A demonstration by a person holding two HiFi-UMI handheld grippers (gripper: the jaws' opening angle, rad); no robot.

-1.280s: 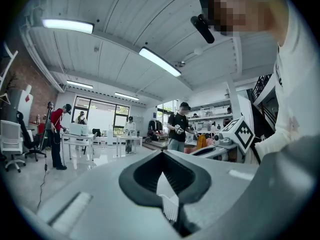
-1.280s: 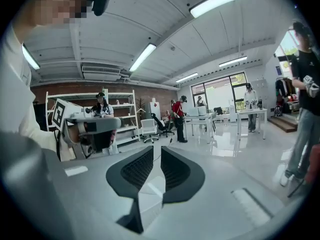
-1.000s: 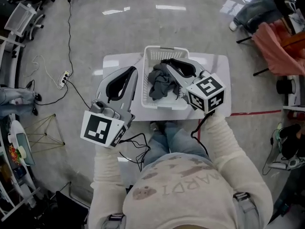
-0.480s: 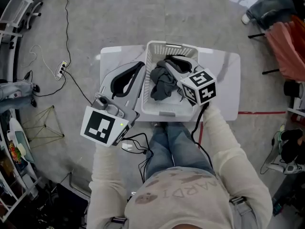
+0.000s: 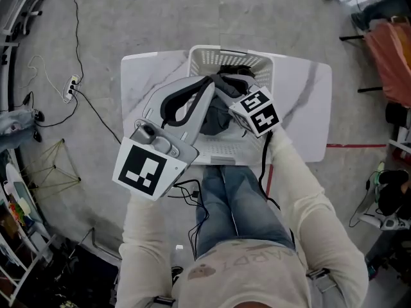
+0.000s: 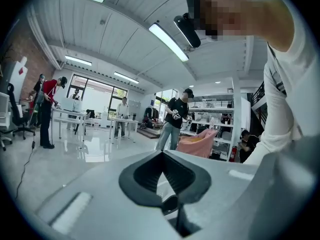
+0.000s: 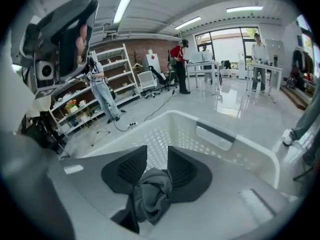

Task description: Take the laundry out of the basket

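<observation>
Right gripper (image 7: 156,153) fingers pinch grey laundry (image 7: 151,194) over the basket (image 7: 235,143); this bunched bite may slip. Left gripper (image 6: 162,155), nine o'clock, fingers together, empty.

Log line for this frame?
right gripper: shut on grey cloth, over basket | left gripper: shut, empty | basket: on white table

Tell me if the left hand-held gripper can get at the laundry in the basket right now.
Probably yes: the left hand-held gripper is above the open-topped basket, close to the laundry. But its jaws are together and aimed across the room, and the right hand-held gripper grips part of it, crowding the space.
</observation>
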